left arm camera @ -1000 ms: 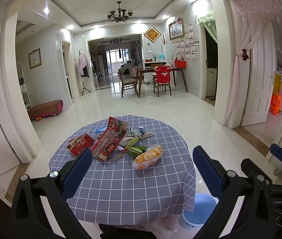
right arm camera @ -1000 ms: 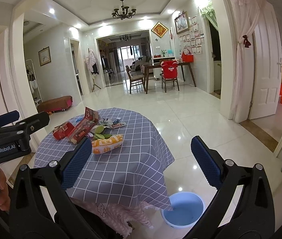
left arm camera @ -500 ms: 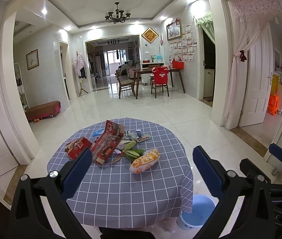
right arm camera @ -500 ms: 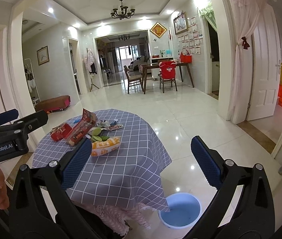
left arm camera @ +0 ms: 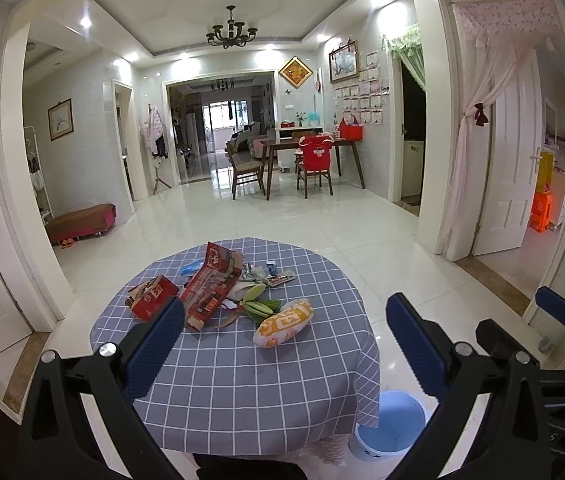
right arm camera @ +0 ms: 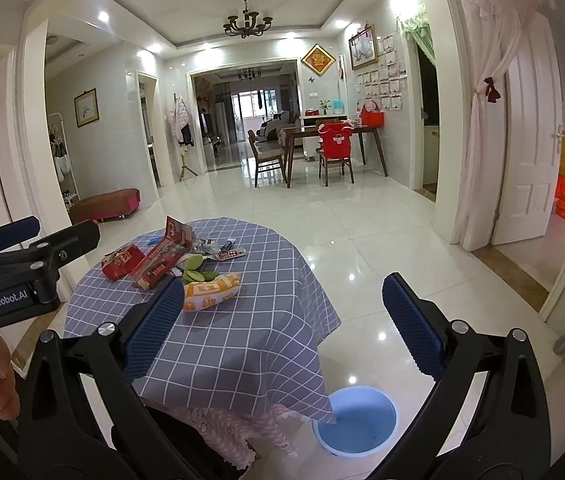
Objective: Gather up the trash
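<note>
On the round table, under a grey checked cloth, trash lies bunched toward the far half, about 12 o'clock from the left gripper.

Left gripper: fingers spread wide, nothing between them, short of the pile. Right gripper: likewise spread and empty, off the table's right side.

Items, near to far:
- Orange-and-white snack bag, nearest piece, 12 o'clock. Looks puffed, light, crinkly film (likely slippery). Judged best pinched at a crimped end seal, not across the belly, where it may squirt out or pop.
- Green peels or leaves, touching the bag at its 10 o'clock. Limp, probably damp; would need a low scoop-and-pinch.
- Flattened red carton, at 11 o'clock. Stiff card, light; its raised far edge offers a clean bite.
- Small red box, at 10 o'clock, crushed, easy across its width.
- Small wrappers behind, thin and flat; hard to lift off cloth.

Blue bin stands on the floor at the table's right foot, 5 o'clock from the pile.
</note>
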### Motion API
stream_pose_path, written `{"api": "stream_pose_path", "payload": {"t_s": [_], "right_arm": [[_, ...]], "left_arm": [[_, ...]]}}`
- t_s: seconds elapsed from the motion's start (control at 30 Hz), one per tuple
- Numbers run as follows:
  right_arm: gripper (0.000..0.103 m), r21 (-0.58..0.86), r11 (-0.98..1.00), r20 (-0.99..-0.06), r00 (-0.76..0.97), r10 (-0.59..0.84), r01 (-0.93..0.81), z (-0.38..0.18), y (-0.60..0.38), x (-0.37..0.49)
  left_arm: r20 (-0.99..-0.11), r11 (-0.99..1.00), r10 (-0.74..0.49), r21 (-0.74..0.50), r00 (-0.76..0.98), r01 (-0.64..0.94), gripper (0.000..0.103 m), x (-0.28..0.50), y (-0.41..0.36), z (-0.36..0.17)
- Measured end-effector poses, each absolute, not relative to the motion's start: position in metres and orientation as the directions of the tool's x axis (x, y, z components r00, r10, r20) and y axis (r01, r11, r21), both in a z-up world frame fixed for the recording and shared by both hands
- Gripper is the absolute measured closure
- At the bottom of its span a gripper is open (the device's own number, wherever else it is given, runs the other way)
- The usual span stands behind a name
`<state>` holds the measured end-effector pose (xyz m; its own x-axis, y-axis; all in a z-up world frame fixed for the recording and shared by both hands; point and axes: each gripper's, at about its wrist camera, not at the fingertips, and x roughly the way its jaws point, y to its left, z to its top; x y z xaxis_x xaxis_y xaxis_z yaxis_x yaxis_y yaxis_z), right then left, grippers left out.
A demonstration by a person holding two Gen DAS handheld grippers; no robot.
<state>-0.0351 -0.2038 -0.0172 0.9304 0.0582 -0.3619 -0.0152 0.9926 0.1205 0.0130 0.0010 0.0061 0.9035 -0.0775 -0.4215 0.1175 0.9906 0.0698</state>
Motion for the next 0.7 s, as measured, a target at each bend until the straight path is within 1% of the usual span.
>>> {"api": "stream_pose_path", "payload": {"t_s": [0.2, 0.47, 0.7], "right_arm": [[0.006, 0.101, 0.995, -0.371, 0.928, 0.042, -0.005, -0.018, -0.200, -0.038], [0.006, 0.096, 0.995, -0.364, 0.930, 0.058, -0.025, -0.019, -0.191, -0.027], [0.006, 0.155, 0.988, -0.372, 0.925, 0.078, -0.021, -0.023, -0.201, -0.012]], "left_arm": [[-0.415, 0.989, -0.111, 0.045, 0.903, 0.143, 0.004, 0.010, 0.002, 0.007], [-0.431, 0.989, -0.087, 0.071, 0.898, 0.130, 0.004, 0.021, 0.006, 0.002], [-0.452, 0.989, -0.072, 0.081, 0.889, 0.121, 0.004, 0.039, 0.002, -0.003]]}}
